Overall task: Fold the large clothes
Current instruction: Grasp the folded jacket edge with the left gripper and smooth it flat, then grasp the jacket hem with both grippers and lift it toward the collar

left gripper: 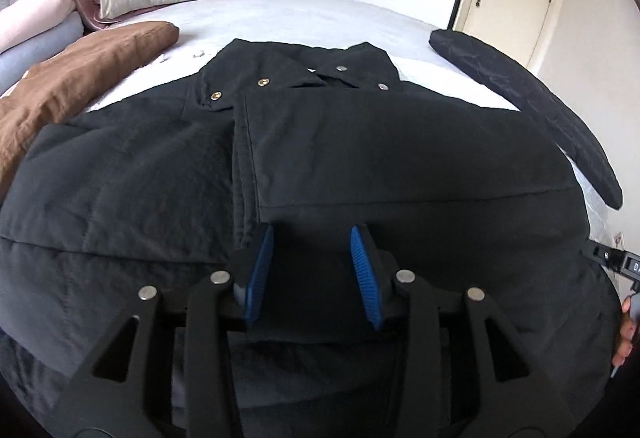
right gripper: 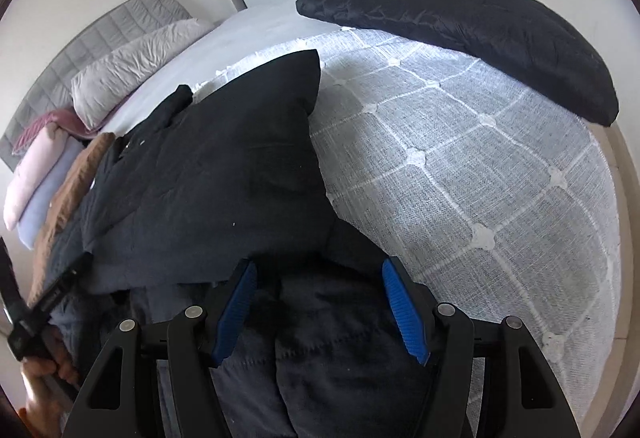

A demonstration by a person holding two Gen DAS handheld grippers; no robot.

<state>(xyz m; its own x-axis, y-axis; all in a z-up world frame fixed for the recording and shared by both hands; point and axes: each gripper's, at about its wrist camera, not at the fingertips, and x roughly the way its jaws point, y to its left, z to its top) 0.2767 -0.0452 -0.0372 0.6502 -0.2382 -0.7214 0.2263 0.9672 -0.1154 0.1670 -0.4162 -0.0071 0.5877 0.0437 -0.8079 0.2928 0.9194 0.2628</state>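
Left tongs (left gripper: 312, 270), right tongs (right gripper: 320, 302): matte black linkage arms, silver rivets, ribbed blue pads (left gripper: 365, 276); bare-skinned fingers.

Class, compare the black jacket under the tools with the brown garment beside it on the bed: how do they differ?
The black jacket is spread wide with one panel folded over its front; the brown garment lies in a narrower bundle. The black jacket shows metal snaps near its collar; the brown garment shows no fastenings. The black jacket sits under the left tool, whereas the brown garment lies off to its left. Both rest on the bed.
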